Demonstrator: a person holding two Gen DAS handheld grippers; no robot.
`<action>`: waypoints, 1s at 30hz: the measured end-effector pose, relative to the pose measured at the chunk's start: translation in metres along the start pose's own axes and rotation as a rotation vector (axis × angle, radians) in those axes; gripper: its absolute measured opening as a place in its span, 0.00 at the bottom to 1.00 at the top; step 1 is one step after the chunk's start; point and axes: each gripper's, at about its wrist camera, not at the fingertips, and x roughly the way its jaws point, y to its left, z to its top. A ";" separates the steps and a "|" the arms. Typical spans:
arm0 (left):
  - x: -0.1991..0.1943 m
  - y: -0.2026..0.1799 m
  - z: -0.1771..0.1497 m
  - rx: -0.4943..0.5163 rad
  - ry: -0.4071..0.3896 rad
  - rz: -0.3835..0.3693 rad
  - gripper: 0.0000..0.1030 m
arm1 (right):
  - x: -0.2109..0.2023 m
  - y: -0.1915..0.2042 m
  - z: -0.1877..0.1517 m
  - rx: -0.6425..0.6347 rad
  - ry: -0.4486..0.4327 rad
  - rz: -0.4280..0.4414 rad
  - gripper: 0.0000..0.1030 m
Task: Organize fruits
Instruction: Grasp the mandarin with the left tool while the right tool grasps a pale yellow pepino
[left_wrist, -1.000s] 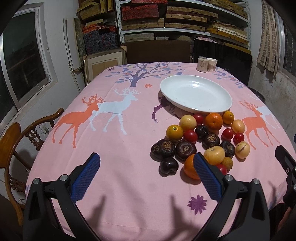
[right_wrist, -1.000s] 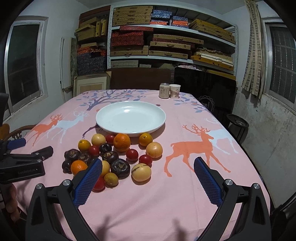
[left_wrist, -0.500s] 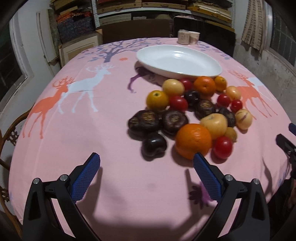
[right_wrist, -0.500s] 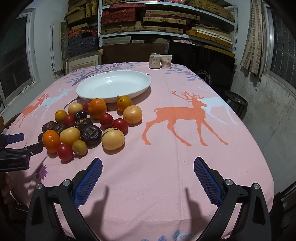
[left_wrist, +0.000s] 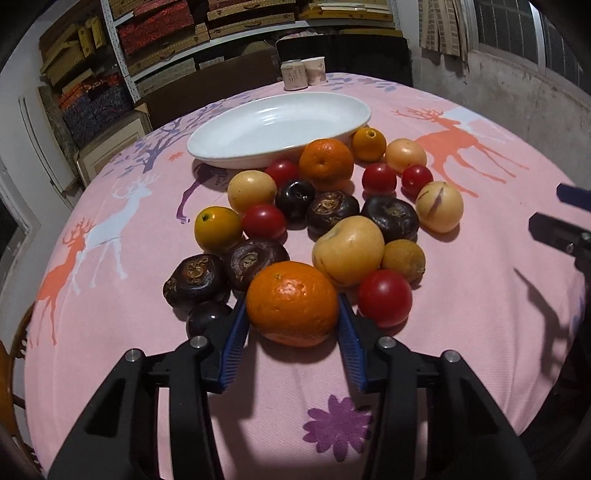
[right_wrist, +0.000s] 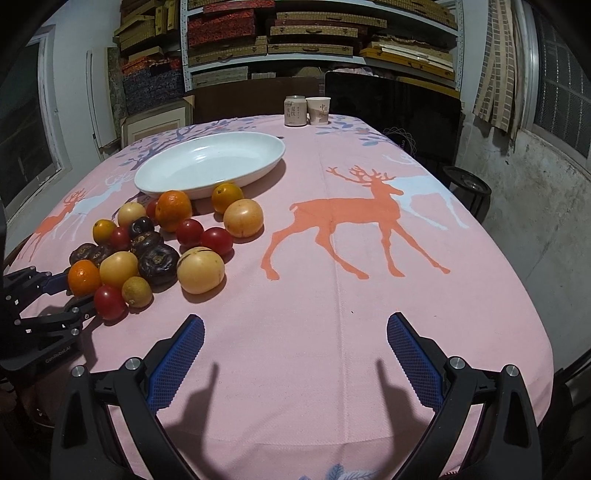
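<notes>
A pile of several fruits lies on the pink deer tablecloth in front of an empty white oval plate (left_wrist: 280, 125). My left gripper (left_wrist: 291, 314) has closed on the nearest orange (left_wrist: 291, 302), which rests on the cloth with a blue pad against each side. Around it lie dark water chestnuts (left_wrist: 195, 278), a red tomato (left_wrist: 384, 297) and a yellow fruit (left_wrist: 349, 249). The right wrist view shows the same orange (right_wrist: 84, 277) between the left gripper's fingers and the plate (right_wrist: 210, 164) behind. My right gripper (right_wrist: 295, 354) is open and empty above bare cloth, right of the pile.
A can (right_wrist: 295, 110) and a paper cup (right_wrist: 318, 110) stand at the table's far edge. Shelves of boxes fill the back wall. A wooden chair (left_wrist: 7, 369) stands at the table's left. A grey wall and window lie to the right.
My left gripper moved forward to the fruit pile and closed its fingers on the nearest orange. My right gripper moved forward slightly and stayed open.
</notes>
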 end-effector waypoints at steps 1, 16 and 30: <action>-0.001 0.004 0.000 -0.019 -0.008 -0.020 0.43 | 0.002 0.001 0.001 0.001 0.005 0.007 0.97; -0.031 0.034 -0.001 -0.128 -0.093 -0.044 0.43 | 0.056 0.056 0.032 -0.183 0.091 0.136 0.82; -0.027 0.048 0.000 -0.175 -0.106 -0.066 0.43 | 0.060 0.059 0.034 -0.175 0.079 0.255 0.40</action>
